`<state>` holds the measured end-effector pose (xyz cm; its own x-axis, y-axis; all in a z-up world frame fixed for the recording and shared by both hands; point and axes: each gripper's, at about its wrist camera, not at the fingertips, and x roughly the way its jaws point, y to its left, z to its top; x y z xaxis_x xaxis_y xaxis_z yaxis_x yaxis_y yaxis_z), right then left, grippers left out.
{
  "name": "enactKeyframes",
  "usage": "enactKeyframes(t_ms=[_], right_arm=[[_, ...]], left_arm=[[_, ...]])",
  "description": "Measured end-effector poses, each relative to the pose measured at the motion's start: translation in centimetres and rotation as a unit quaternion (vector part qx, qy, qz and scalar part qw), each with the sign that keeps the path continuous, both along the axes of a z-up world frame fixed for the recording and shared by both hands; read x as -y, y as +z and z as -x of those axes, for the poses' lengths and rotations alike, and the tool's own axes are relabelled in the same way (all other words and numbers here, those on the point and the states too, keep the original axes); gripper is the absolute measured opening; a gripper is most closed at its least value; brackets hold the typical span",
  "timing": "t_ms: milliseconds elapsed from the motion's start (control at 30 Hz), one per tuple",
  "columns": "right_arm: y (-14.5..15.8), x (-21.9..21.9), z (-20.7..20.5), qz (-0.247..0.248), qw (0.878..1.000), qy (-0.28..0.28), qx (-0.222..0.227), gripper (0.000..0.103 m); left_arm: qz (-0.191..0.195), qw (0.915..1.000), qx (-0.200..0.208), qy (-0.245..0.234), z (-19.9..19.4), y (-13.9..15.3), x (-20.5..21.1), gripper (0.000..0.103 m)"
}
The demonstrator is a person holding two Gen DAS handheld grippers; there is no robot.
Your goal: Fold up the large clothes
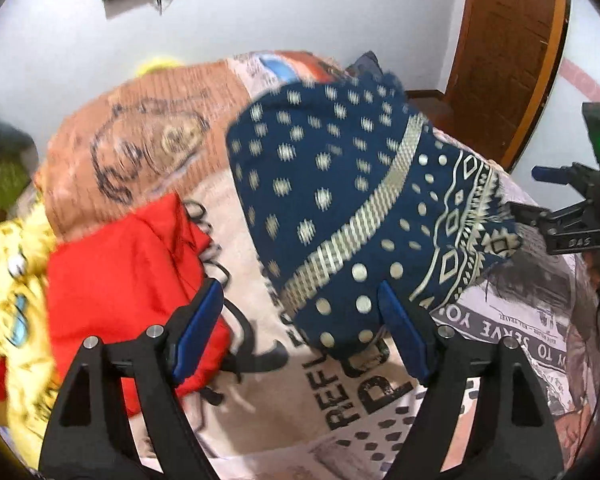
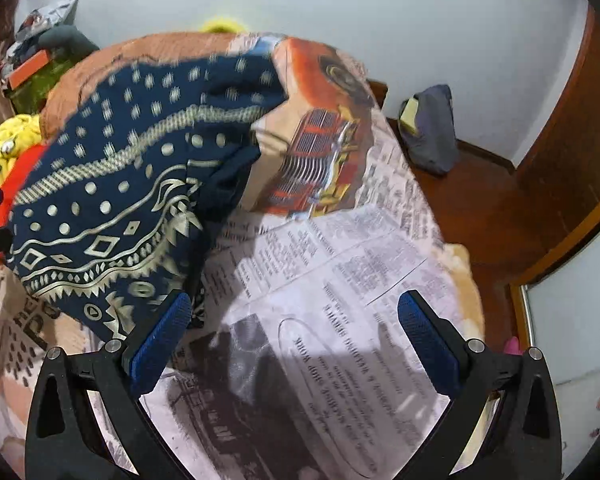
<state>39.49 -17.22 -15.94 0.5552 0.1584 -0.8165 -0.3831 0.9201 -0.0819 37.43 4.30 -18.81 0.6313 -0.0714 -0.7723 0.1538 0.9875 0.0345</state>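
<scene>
Left gripper (image 1: 300, 328): jaws spread wide, nothing clasped; the near edge of the navy cloth (image 1: 340, 200) lies between the blue pads (image 1: 198, 332), though whether it touches the right pad cannot be told.

Right gripper (image 2: 294, 340): jaws likewise wide apart, empty, poised over the bedcover (image 2: 340, 300); its left pad (image 2: 160, 340) sits just beside the hem of the navy cloth (image 2: 112, 184).

Navy cloth: dark blue with pale dots, a ribbed band and a diamond border (blurred in both views); heaped on the bed, its far end toward the wall.

Bed: covered with a newspaper-print bedcover (image 1: 360, 392) showing large lettering, photographs and a red truck picture (image 2: 320, 152).

Red garment (image 1: 132, 280): crumpled left of the navy cloth, beside a yellow cartoon-print item (image 1: 16, 300).

Room: pale wall (image 1: 300, 12), wooden door (image 1: 508, 52), reddish floor (image 2: 492, 208), a grey bag (image 2: 432, 128) against the skirting.
</scene>
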Motion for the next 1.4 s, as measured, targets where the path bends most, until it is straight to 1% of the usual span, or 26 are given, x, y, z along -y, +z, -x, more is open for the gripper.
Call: enactKeyframes(t_ms=[67, 200, 300, 400, 533, 600, 700, 800, 867, 933, 1067, 1167, 1233, 1300, 1333, 1400], right_arm=[[1.6, -0.1, 0.2, -0.020, 1.000, 0.008, 0.013, 0.103], [4.1, -1.8, -0.4, -0.052, 0.998, 0.028, 0.036, 0.103], [4.5, -4.1, -1.4, -0.069, 0.995, 0.053, 0.042, 0.103], [3.7, -6.2, -2.9, -0.075, 0.994, 0.075, 0.031, 0.103], [0.7, -8.2, -6.1, -0.066, 0.994, 0.090, -0.008, 0.103], [-0.8, -8.0, -7.7, -0.067, 0.994, 0.074, -0.034, 0.103], [-2.1, -6.2, -9.8, -0.115, 0.990, 0.035, -0.068, 0.102], [-2.1, -4.3, -10.9, -0.157, 0.984, -0.004, -0.083, 0.102], [-1.6, -3.5, -11.0, -0.165, 0.983, -0.017, -0.081, 0.102], [-1.0, -3.0, -10.7, -0.165, 0.983, -0.018, -0.077, 0.102], [0.2, -2.5, -9.4, -0.164, 0.985, -0.009, -0.061, 0.103], [1.0, -2.4, -8.1, -0.169, 0.984, 0.005, -0.056, 0.103], [0.9, -2.4, -7.3, -0.175, 0.982, 0.016, -0.062, 0.103], [-0.1, -2.5, -7.2, -0.183, 0.980, 0.027, -0.077, 0.103], [-0.5, -2.6, -7.1, -0.187, 0.978, 0.030, -0.085, 0.103], [-1.9, -2.8, -7.1, -0.190, 0.975, 0.032, -0.109, 0.103]], left_arm=[[-0.006, 0.9999, 0.014, 0.003, -0.3, 1.1, -0.4, 0.079], [0.009, 0.9991, 0.030, 0.027, -2.6, 2.6, -1.7, 0.079], [0.026, 0.9982, 0.029, 0.045, -5.0, 2.5, -2.6, 0.079], [0.038, 0.9975, 0.017, 0.057, -7.5, 1.5, -3.3, 0.079], [0.050, 0.9961, 0.003, 0.072, -10.6, -0.2, -3.8, 0.079], [0.059, 0.9950, 0.009, 0.080, -11.6, -0.5, -4.1, 0.079], [0.070, 0.9929, 0.016, 0.095, -13.0, -0.6, -4.6, 0.079], [0.076, 0.9906, 0.017, 0.112, -13.9, -0.4, -5.3, 0.079], [0.075, 0.9892, 0.020, 0.125, -14.0, 0.0, -5.7, 0.079], [0.073, 0.9881, 0.028, 0.132, -13.5, 0.6, -6.0, 0.079], [0.088, 0.9867, 0.051, 0.127, -11.5, 1.9, -6.6, 0.079], [0.094, 0.9869, 0.052, 0.121, -10.2, 2.5, -6.7, 0.079], [0.089, 0.9893, 0.045, 0.106, -9.3, 2.6, -6.3, 0.080], [0.088, 0.9921, 0.029, 0.084, -8.4, 2.2, -5.7, 0.080], [0.094, 0.9927, 0.020, 0.073, -8.1, 1.9, -5.4, 0.080], [0.123, 0.9910, -0.007, 0.052, -7.6, 0.7, -5.1, 0.080]])
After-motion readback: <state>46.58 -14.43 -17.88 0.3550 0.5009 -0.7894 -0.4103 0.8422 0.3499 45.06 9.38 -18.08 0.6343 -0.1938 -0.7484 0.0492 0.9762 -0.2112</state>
